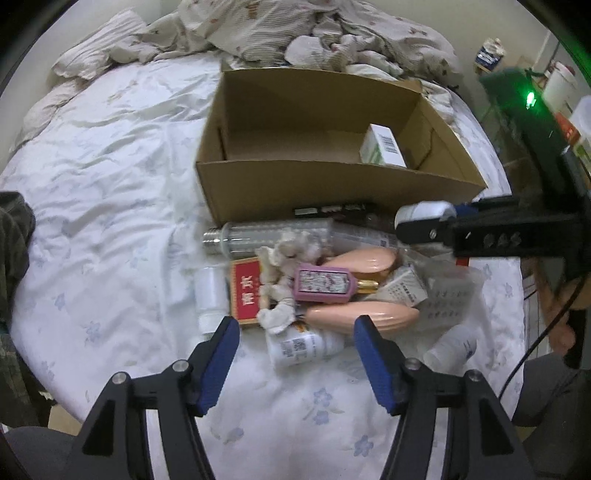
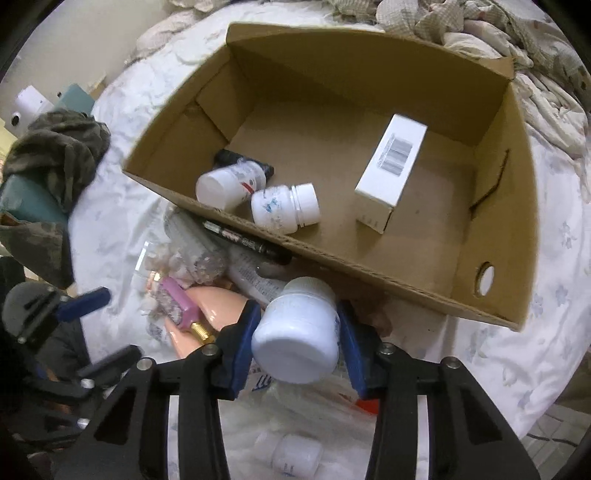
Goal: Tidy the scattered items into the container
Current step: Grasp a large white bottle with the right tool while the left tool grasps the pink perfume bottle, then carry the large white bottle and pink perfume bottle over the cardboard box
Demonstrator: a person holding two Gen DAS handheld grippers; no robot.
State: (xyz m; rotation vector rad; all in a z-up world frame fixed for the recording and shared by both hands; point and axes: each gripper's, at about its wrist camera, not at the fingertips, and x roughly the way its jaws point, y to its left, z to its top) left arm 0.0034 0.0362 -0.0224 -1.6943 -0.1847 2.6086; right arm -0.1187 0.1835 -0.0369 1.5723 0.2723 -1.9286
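Observation:
An open cardboard box (image 1: 332, 192) (image 2: 491, 236) stands on the bed. It holds a white carton (image 2: 391, 173) (image 1: 382, 146) and two white bottles (image 2: 284, 206). My right gripper (image 2: 297, 332) is shut on a white bottle (image 2: 299, 332) (image 1: 424, 218) just before the box's near wall. My left gripper (image 1: 295, 339) is open and empty above a pile: a white bottle (image 1: 306, 345), pink cases (image 1: 362, 314), a pink perfume bottle (image 1: 325, 284), a red pack (image 1: 245, 295), a clear tube (image 1: 269, 236).
Crumpled bedding (image 1: 295, 33) lies behind the box. A camouflage cloth (image 2: 55, 155) sits at the bed's left edge. More white bottles (image 1: 210, 291) (image 2: 291, 454) and a black marker (image 2: 247, 242) lie around the pile.

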